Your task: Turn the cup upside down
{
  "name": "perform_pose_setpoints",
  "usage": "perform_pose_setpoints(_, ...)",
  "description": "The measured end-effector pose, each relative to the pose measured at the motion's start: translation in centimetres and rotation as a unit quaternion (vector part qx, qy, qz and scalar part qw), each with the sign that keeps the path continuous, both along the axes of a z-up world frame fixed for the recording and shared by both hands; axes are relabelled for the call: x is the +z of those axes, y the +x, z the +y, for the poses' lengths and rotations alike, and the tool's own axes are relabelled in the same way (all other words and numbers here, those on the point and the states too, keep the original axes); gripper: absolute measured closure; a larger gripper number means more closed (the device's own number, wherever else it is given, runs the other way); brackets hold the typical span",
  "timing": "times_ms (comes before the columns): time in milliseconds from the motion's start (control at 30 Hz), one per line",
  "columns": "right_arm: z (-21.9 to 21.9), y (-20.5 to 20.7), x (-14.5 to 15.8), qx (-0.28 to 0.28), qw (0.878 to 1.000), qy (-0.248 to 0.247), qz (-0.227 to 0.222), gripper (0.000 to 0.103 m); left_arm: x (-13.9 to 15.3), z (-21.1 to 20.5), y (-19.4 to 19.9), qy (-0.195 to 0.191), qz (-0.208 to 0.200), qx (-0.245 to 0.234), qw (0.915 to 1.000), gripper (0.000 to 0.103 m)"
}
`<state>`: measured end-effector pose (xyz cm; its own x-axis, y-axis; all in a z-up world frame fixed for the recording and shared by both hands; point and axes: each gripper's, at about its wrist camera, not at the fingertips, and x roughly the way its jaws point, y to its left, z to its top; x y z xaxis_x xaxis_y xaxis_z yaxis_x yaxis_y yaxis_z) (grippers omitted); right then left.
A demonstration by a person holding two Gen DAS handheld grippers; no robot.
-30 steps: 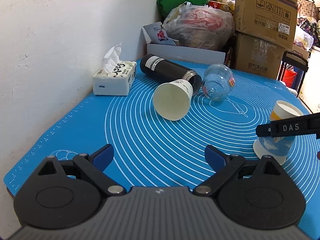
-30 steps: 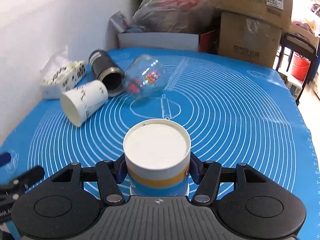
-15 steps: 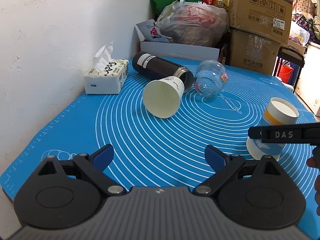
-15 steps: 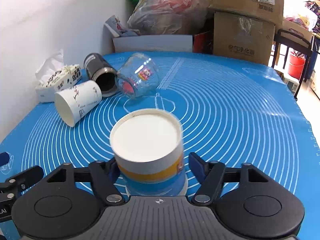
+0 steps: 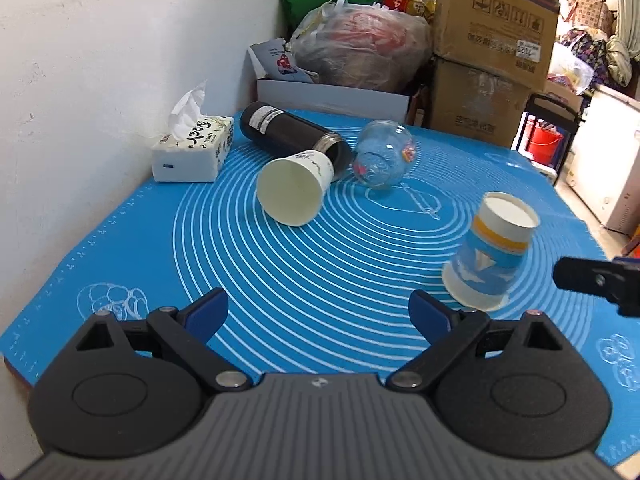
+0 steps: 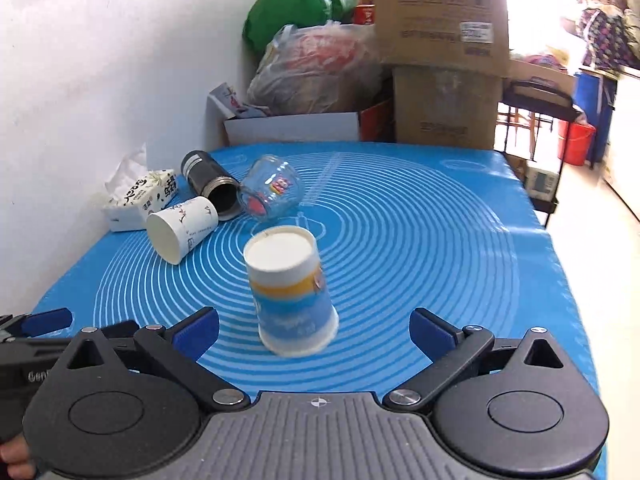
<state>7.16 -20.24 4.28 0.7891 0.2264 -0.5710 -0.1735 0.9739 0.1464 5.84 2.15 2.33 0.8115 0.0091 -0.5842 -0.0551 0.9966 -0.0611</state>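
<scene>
Right hand-held gripper [image 6: 314, 330]: open, empty, nearer. Straight ahead, just clear of its fingertips: blue-and-white paper cup [image 6: 290, 296], mouth down on tabletop, axis upright. Left hand-held gripper [image 5: 318, 312]: open too.

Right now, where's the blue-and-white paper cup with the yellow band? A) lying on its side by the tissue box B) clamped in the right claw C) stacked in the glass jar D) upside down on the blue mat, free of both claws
D: the blue-and-white paper cup with the yellow band stands rim-down on the blue mat, with the right claw open around nothing.
</scene>
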Motion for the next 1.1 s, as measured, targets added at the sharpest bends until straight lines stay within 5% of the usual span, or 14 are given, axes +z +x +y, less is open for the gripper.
perform_pose_setpoints(600,-0.8,-10.5,-0.8,-0.011,0.999,0.001,-0.046,0.0,-0.1,-2.7,-7.3,0.021,-0.016,-0.045,0.9987,0.007)
perform_pose_setpoints(1100,1.1,-12.6,-2.4,-0.022,0.998,-0.018,-0.058,0.002,-1.3,-3.3,-9.1,0.042,-0.019,-0.055,0.9974,0.007)
